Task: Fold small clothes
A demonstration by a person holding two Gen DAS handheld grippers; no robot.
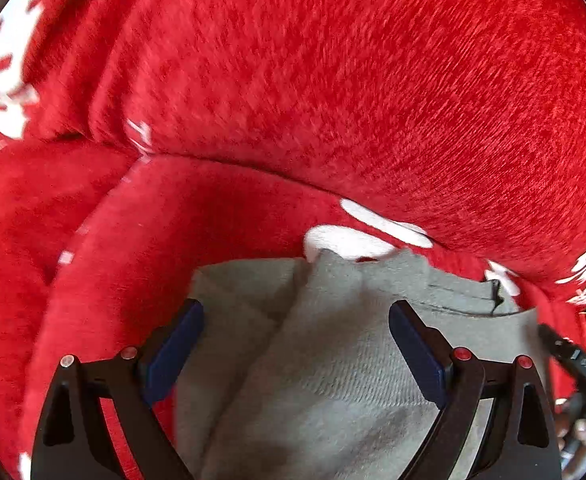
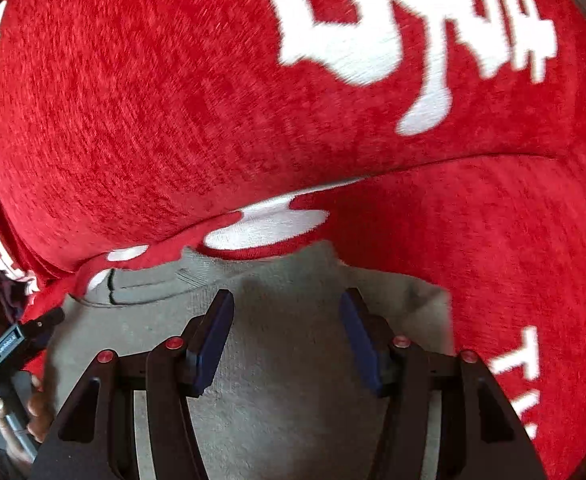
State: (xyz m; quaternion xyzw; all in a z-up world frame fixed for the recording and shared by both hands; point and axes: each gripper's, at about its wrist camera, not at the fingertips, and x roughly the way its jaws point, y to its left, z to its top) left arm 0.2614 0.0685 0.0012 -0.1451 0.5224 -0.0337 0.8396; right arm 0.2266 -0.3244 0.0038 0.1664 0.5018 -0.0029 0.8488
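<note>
Both tools, the left tool (image 1: 296, 354) and right tool (image 2: 286, 340), are hovering spread over the grey garment (image 1: 333, 360), needing matched pinches along its edges for an even fold.
</note>
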